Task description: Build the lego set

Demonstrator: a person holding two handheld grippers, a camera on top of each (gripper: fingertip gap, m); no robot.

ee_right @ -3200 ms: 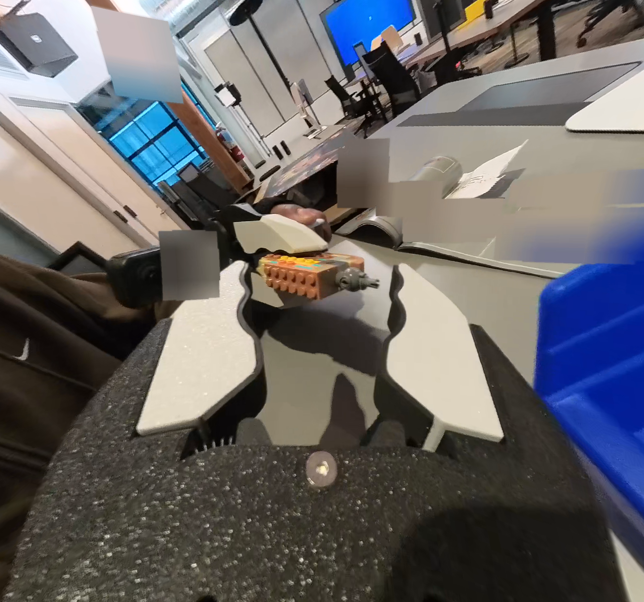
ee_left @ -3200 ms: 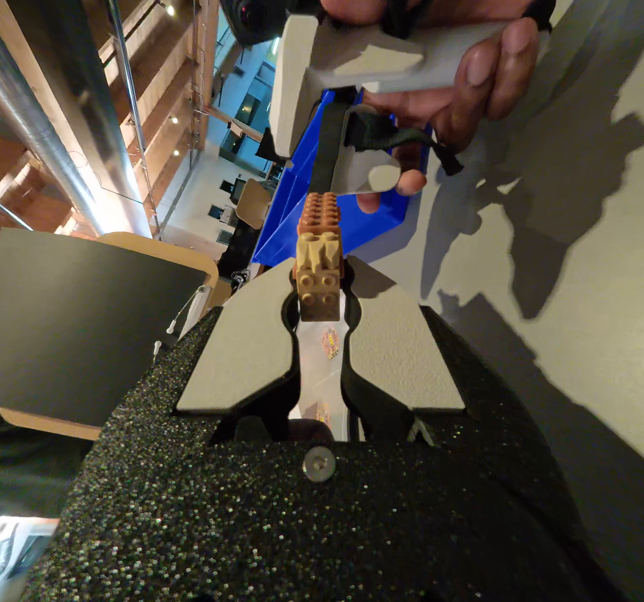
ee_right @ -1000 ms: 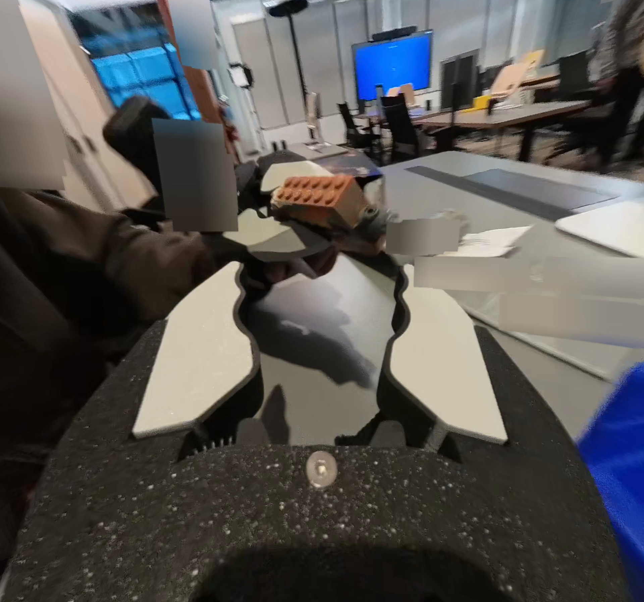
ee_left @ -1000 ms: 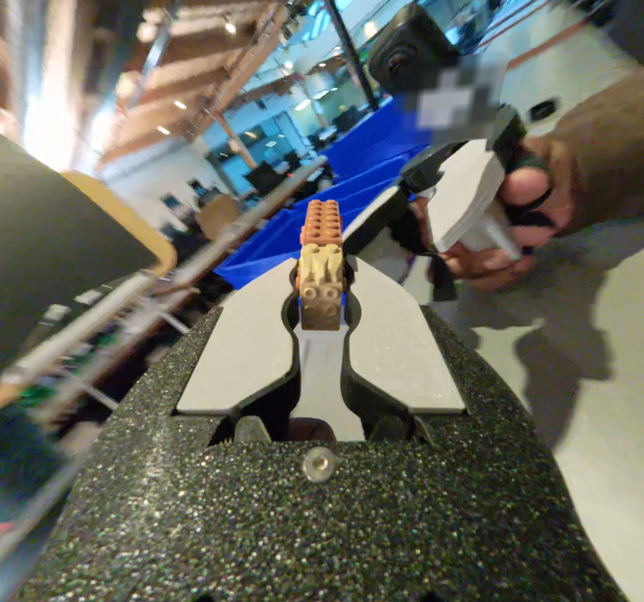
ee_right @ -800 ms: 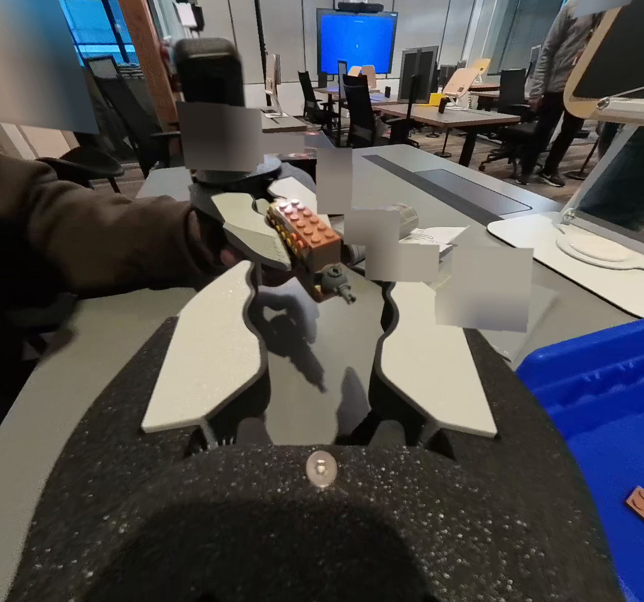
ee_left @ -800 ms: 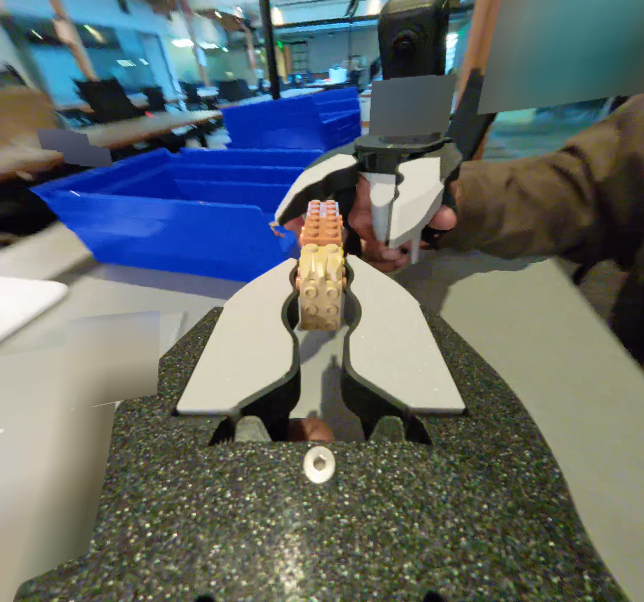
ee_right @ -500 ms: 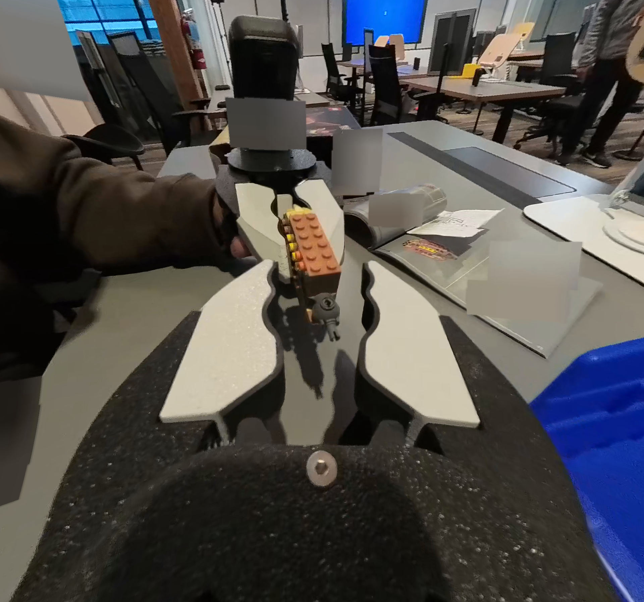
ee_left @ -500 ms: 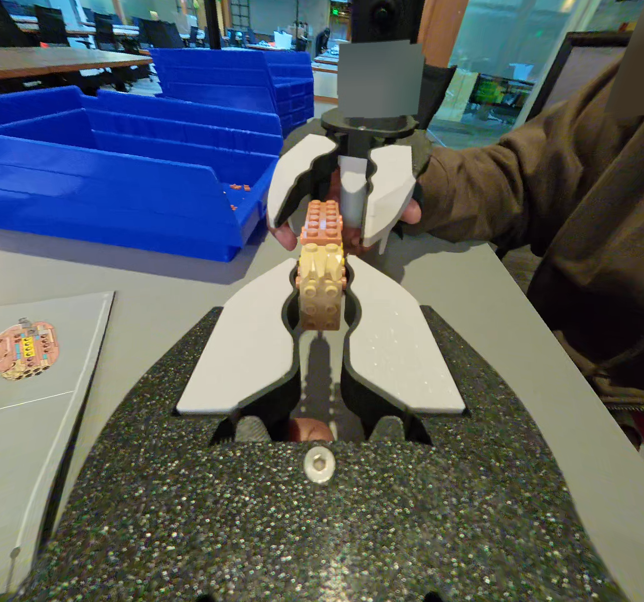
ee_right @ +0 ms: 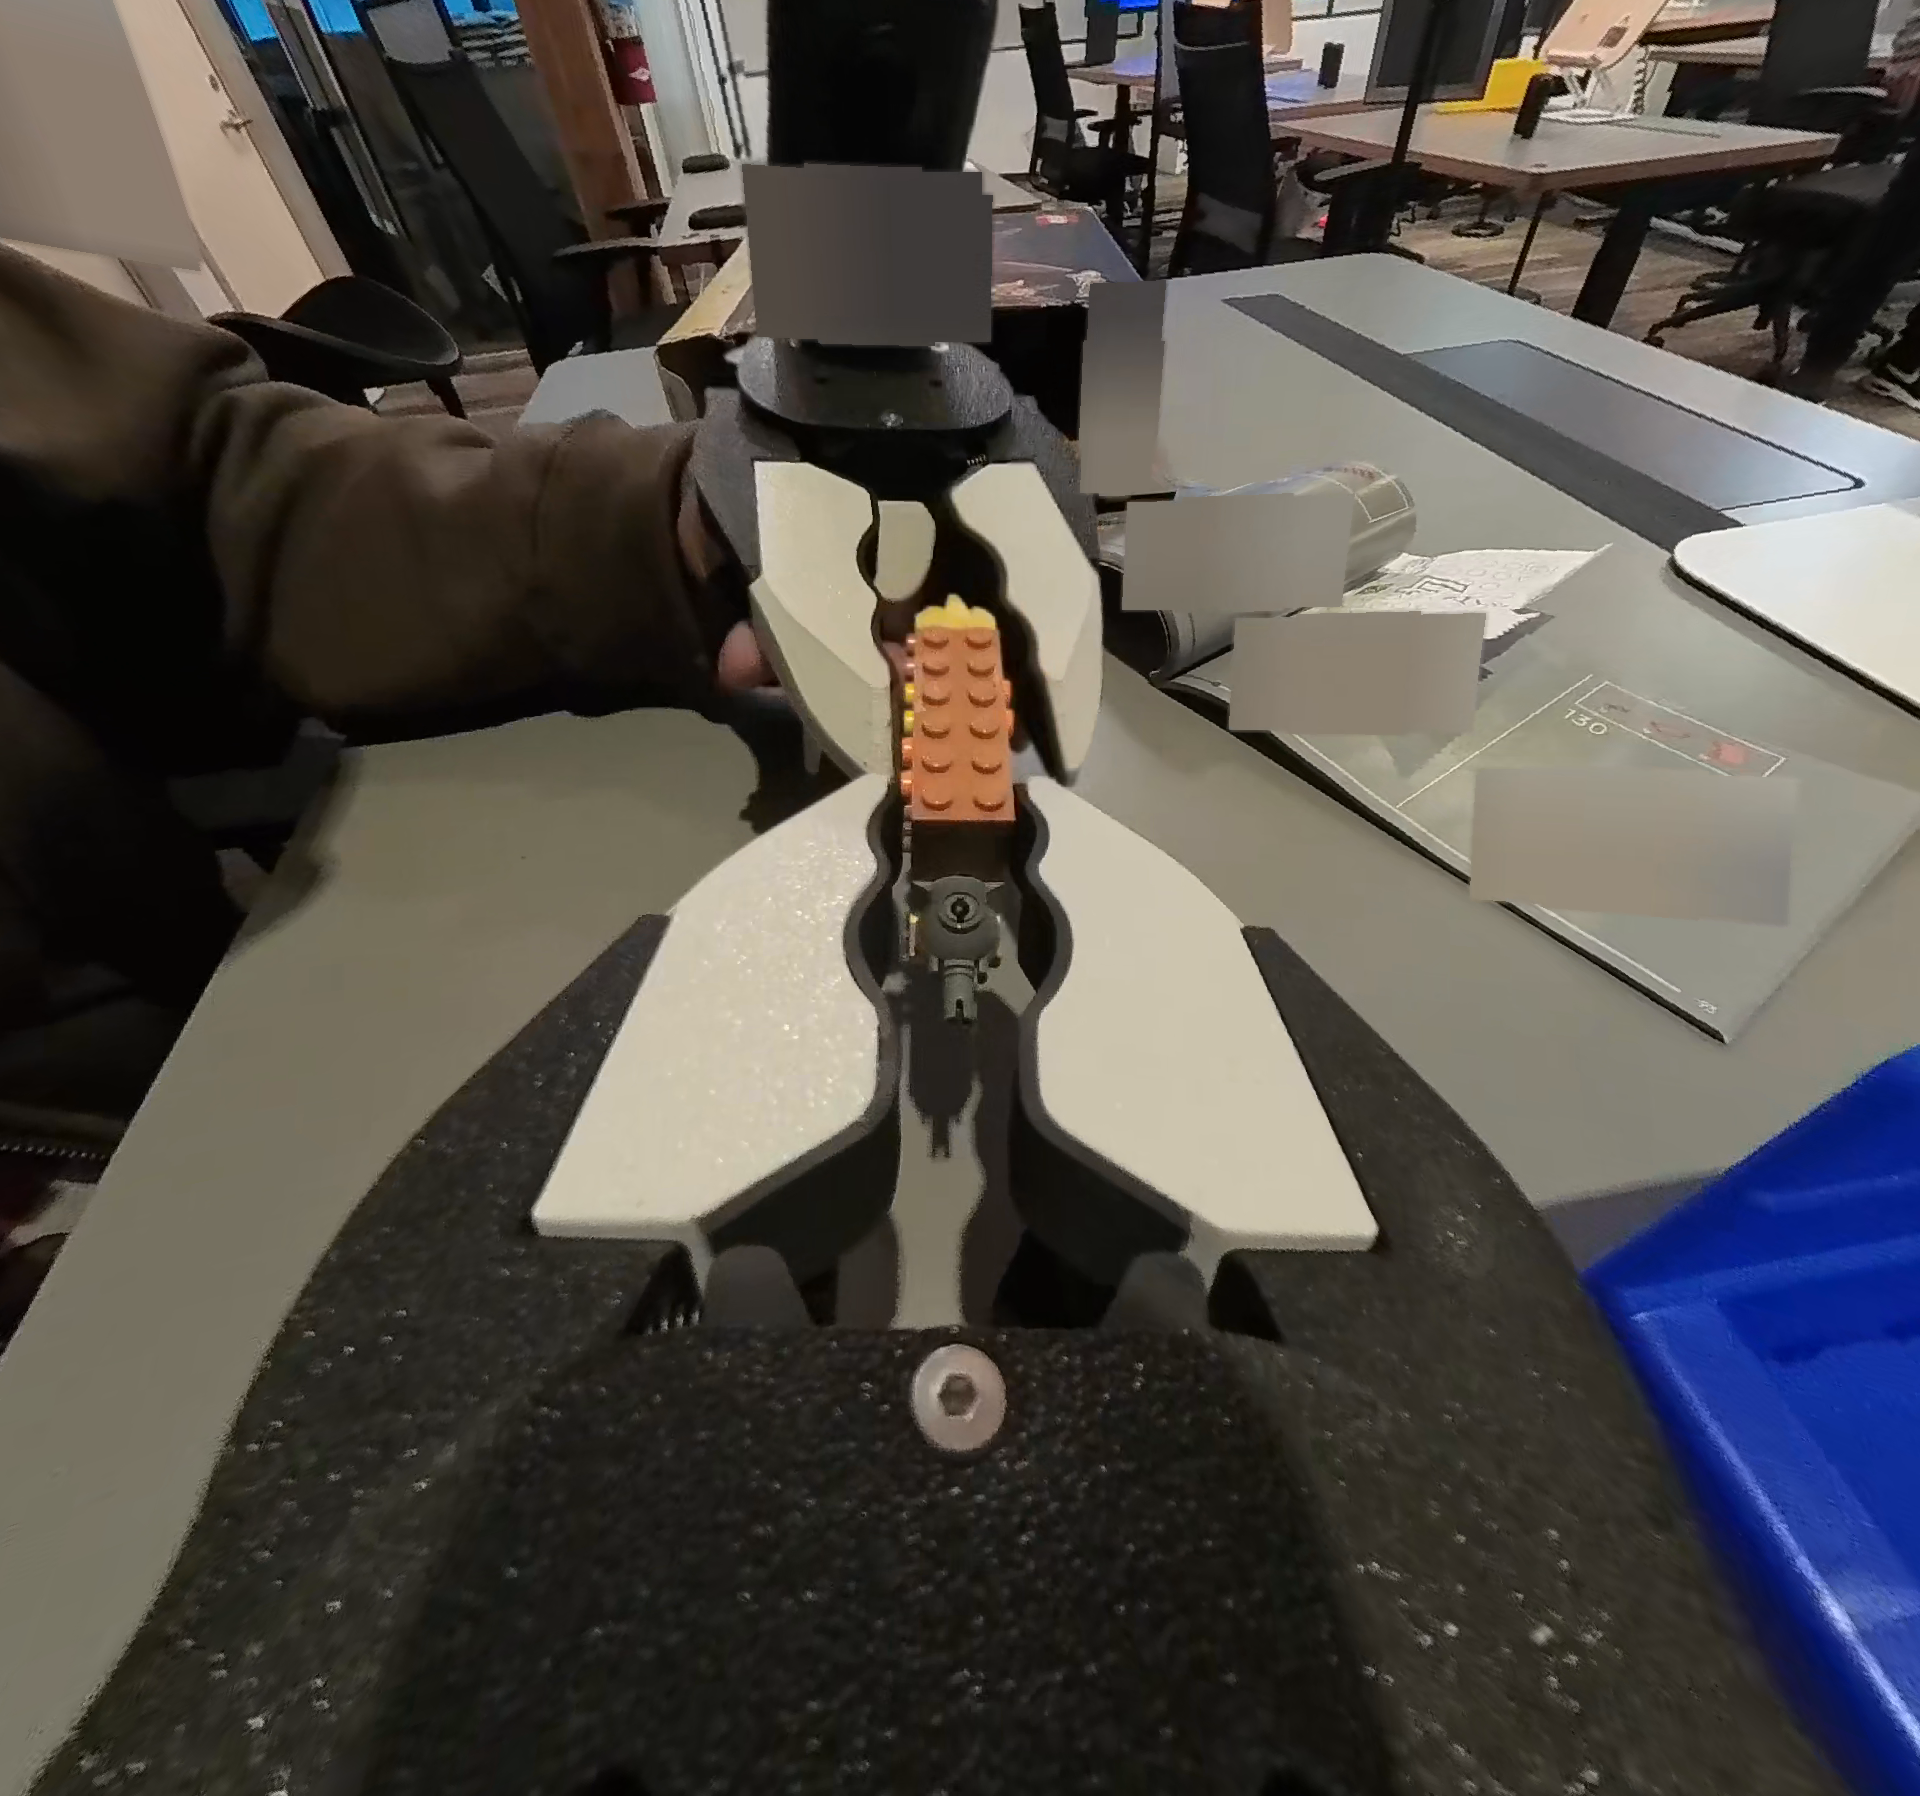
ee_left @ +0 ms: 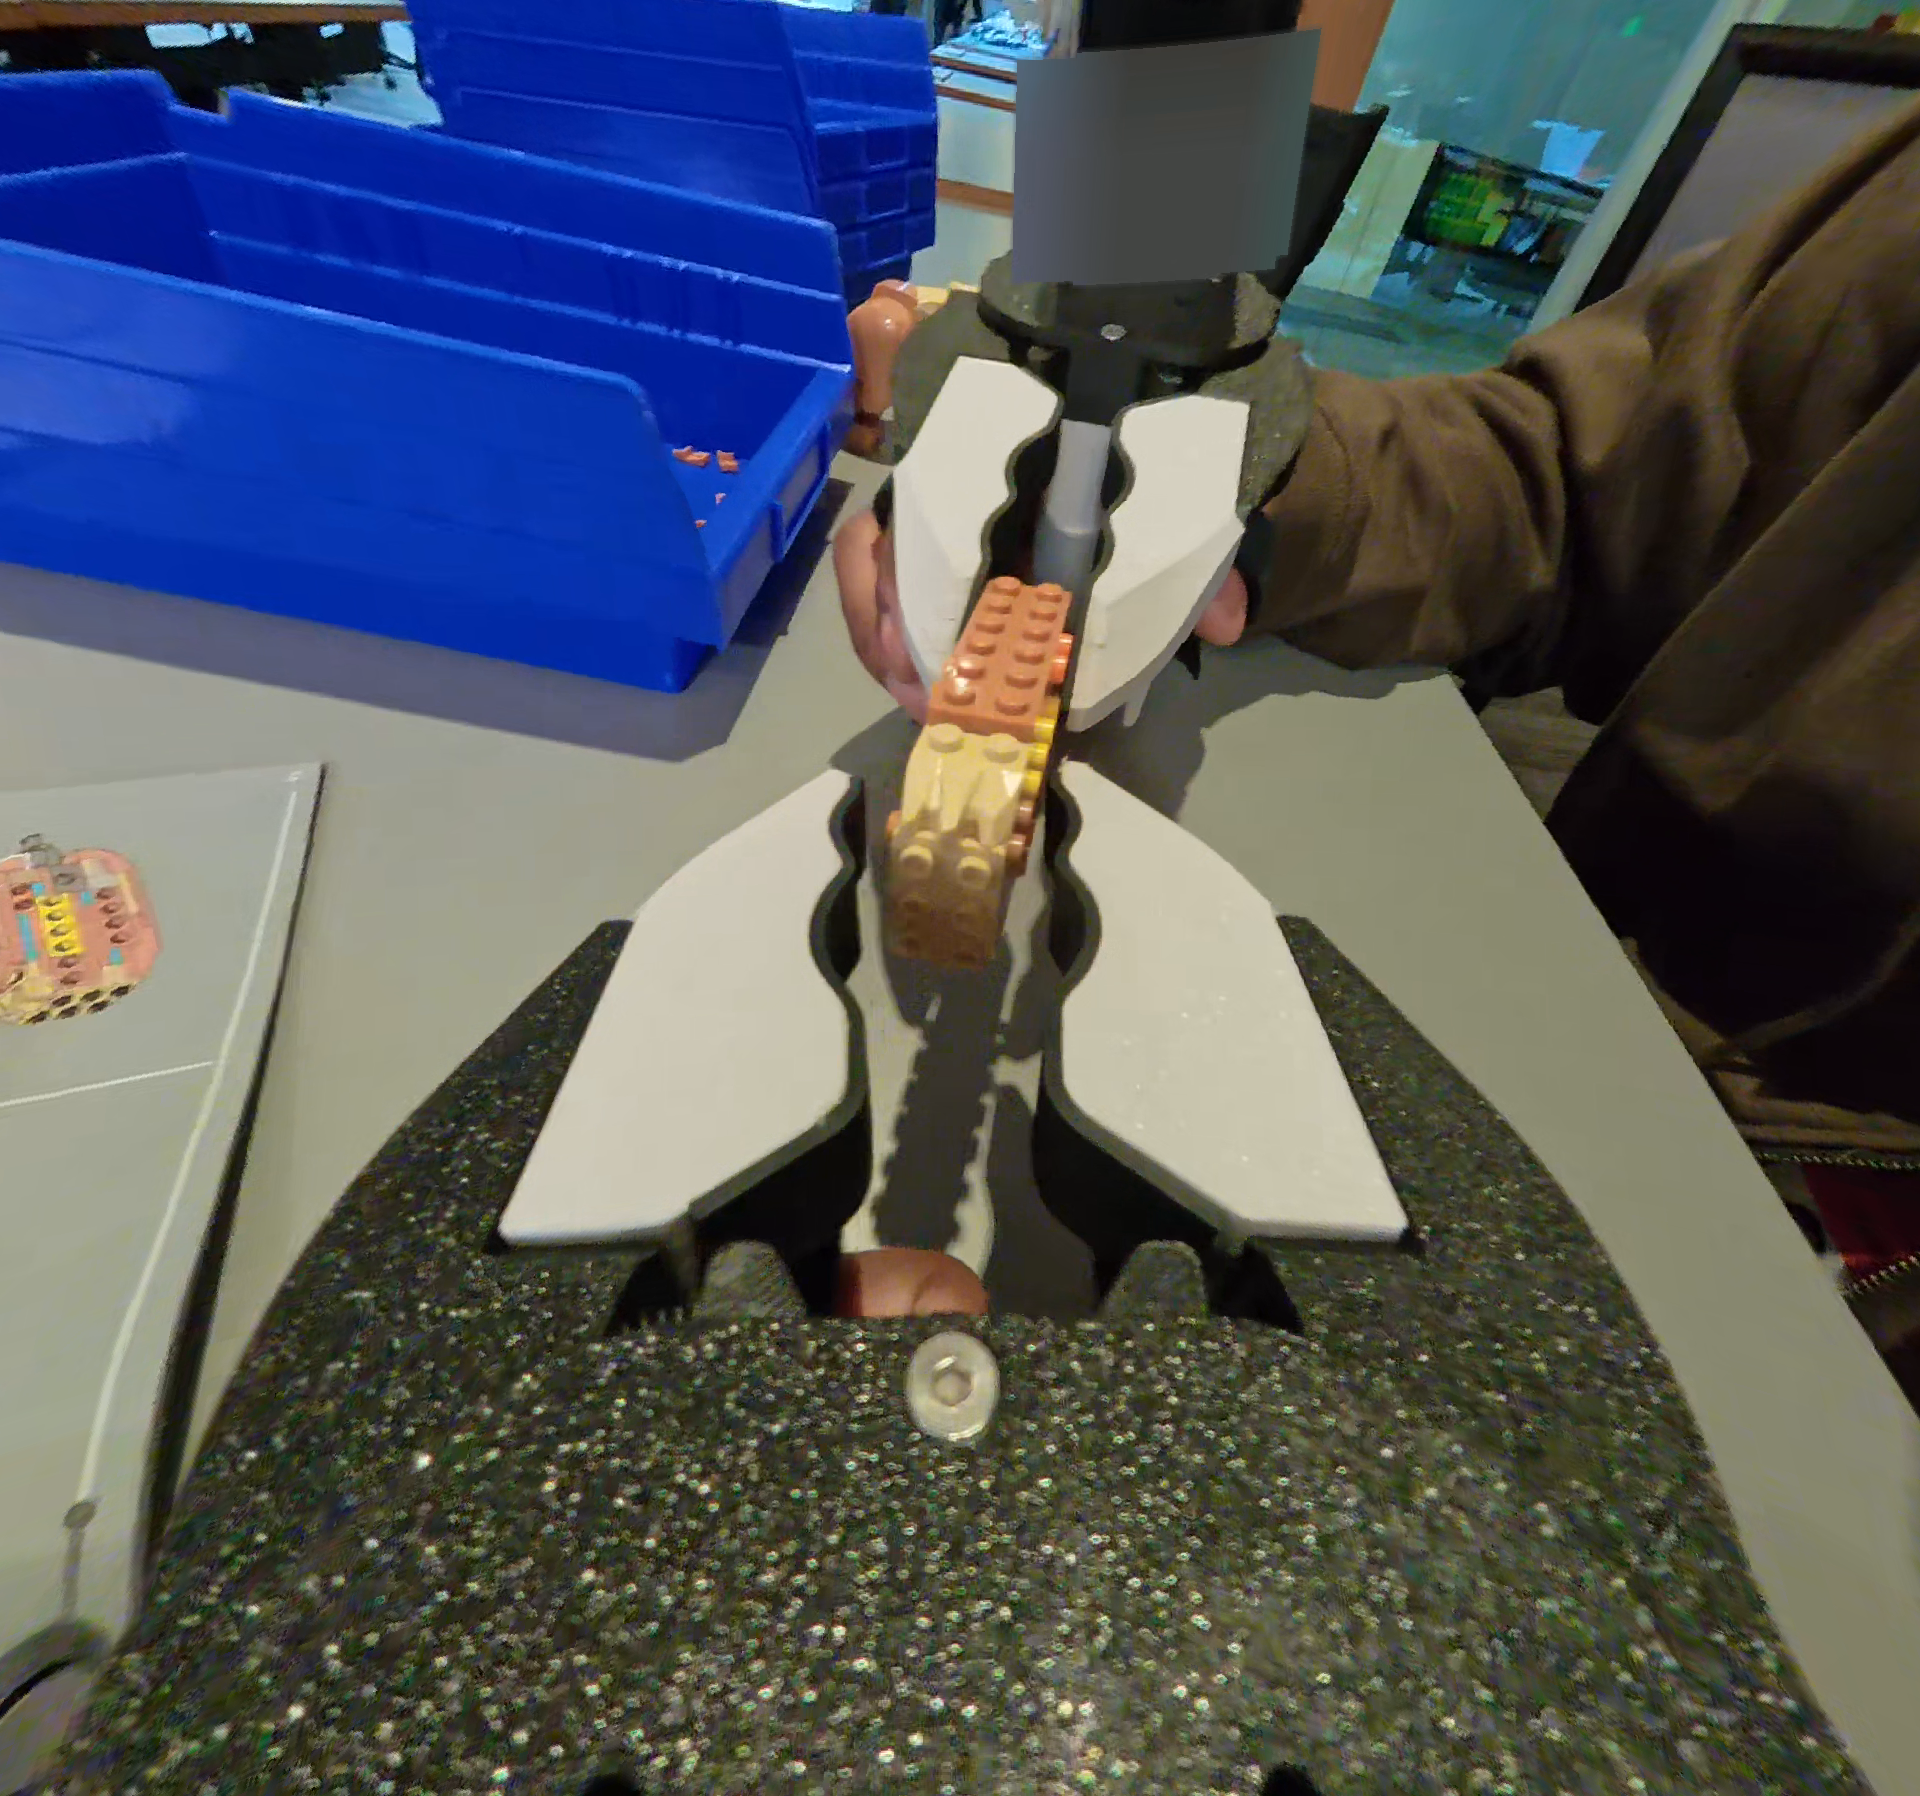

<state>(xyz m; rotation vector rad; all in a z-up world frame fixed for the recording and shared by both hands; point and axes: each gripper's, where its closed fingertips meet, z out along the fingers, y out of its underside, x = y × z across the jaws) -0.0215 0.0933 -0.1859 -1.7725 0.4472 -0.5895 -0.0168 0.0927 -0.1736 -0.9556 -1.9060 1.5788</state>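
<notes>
A Lego assembly (ee_left: pixel 977 811) of orange-brown studded bricks, a tan sloped part and a grey ball-joint piece (ee_right: pixel 961 915) hangs above the grey table between both grippers, which face each other tip to tip. My right gripper (ee_right: pixel 956 796) is shut on the end with the grey piece. My left gripper (ee_left: pixel 956 780) stands slightly open around the tan end, with thin gaps beside the bricks. The assembly (ee_right: pixel 961 718) lies tilted between the left fingers. The right gripper (ee_left: pixel 1008 686) also shows in the left wrist view, and the left gripper (ee_right: pixel 961 759) in the right wrist view.
Blue bins (ee_left: pixel 416 458) stand at the table's far side, one with small brown pieces (ee_left: pixel 707 463); a bin corner (ee_right: pixel 1766 1331) is near my right gripper. An instruction booklet (ee_right: pixel 1558 811) lies open on the table (ee_left: pixel 520 811). Brown sleeves (ee_left: pixel 1610 551) reach in. My left and right fingertips are right by each other.
Both grippers swung level above the table and came together. The right gripper closed on the assembly's grey end. The left fingers spread a little and the assembly tilted between them.
</notes>
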